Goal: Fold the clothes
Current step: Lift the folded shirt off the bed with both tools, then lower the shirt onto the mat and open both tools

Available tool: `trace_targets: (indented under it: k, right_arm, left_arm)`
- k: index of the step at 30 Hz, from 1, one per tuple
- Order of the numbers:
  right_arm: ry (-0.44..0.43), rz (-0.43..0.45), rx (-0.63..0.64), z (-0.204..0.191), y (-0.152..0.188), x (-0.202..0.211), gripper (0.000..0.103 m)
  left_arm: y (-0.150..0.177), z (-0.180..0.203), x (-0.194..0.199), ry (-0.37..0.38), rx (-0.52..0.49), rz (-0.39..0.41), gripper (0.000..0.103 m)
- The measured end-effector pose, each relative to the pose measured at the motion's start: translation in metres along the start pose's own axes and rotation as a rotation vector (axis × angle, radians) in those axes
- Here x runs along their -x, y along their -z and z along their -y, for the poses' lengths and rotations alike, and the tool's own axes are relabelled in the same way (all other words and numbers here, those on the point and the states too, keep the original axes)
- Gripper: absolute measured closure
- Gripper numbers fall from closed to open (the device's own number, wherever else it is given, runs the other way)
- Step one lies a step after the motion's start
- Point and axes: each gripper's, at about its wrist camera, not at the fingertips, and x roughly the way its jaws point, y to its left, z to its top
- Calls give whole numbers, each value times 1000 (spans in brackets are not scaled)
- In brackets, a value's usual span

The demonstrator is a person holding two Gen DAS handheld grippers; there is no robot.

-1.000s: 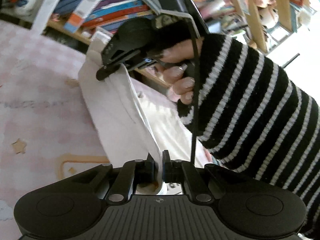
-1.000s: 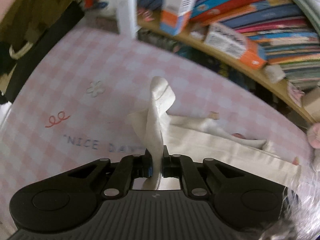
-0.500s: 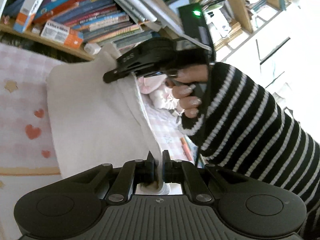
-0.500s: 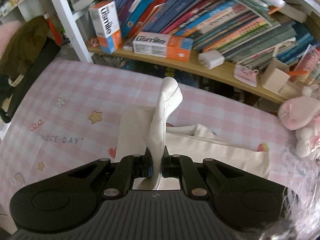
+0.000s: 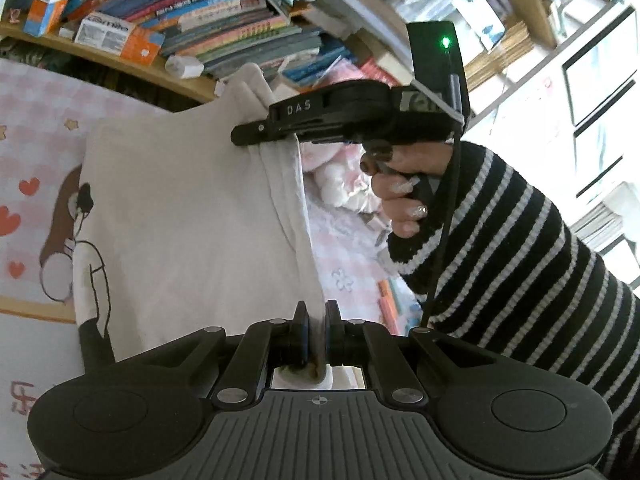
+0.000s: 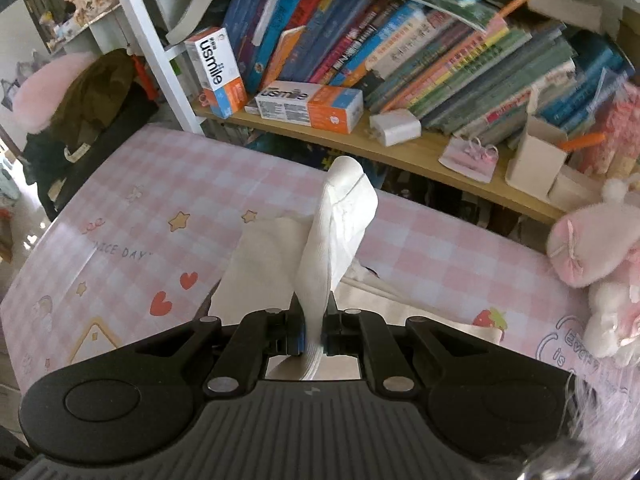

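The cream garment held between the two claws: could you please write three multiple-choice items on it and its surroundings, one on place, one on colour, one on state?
1. Where do the two usmile boxes sit?
A. on the wooden shelf by the books
B. on the pink checked cloth
C. inside the garment

2. What colour is the sleeve of the arm holding the right claw?
A. plain red
B. black with white stripes
C. solid green

3. What state is the left claw in?
A. open and empty
B. shut on a book
C. shut on the cream garment

Answers:
1 A, both boxes stand beside the book row.
2 B, the stripes show clearly in the left wrist view.
3 C, fabric is pinched between its fingers.
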Motion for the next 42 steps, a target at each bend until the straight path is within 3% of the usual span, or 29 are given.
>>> trace_targets:
  k: [8, 10, 11, 12, 13, 16, 21, 24, 31, 34, 37, 39, 40, 41, 42]
  right_arm:
    - [-38, -28, -130, 51, 31, -4, 96]
    - [-25, -44, -171, 64, 42, -7, 92]
    - [2, -49, -190, 71, 47, -9, 87]
    - [30, -53, -209, 78, 53, -10, 75]
    - [56, -58, -227, 84, 59, -10, 67]
    - [69, -77, -236, 102, 84, 2, 67]
    - [27, -88, -217, 105, 141, 40, 67]
    - [-9, -107, -242, 85, 176, 60, 67]
    - [-48, -82, -433, 52, 235, 82, 69]
    - [-11, -90, -483, 42, 245, 75, 71]
    - [43, -110, -449, 33, 247, 66, 87]
    - [50, -104, -428, 26, 242, 67, 92]
    - [24, -75, -436, 24, 240, 75, 92]
    - [-1, -46, -443, 22, 237, 84, 92]
    - [-25, -16, -453, 20, 236, 92, 92]
  left_arm:
    - [6, 25, -34, -47, -56, -85, 97]
    - [10, 30, -48, -33, -51, -139, 89]
    - [11, 33, -55, -25, -49, -167, 77]
    - [13, 35, -59, 10, -42, -211, 69]
    - [16, 37, -61, 46, -44, -250, 67]
    - [23, 36, -50, 42, -98, -253, 63]
    - [28, -15, -10, -223, -100, -180, 62]
    - [35, -45, 11, -371, -69, -143, 63]
    - [38, -69, 17, -389, -2, -132, 62]
    - [39, -80, 20, -397, 27, -128, 61]
    - [40, -90, 22, -404, 55, -124, 61]
    - [40, -97, 24, -409, 74, -121, 66]
    - [39, -99, 23, -404, 76, -124, 74]
    - [39, -101, 20, -391, 86, -141, 93]
    - [39, -103, 20, -394, 92, -142, 96]
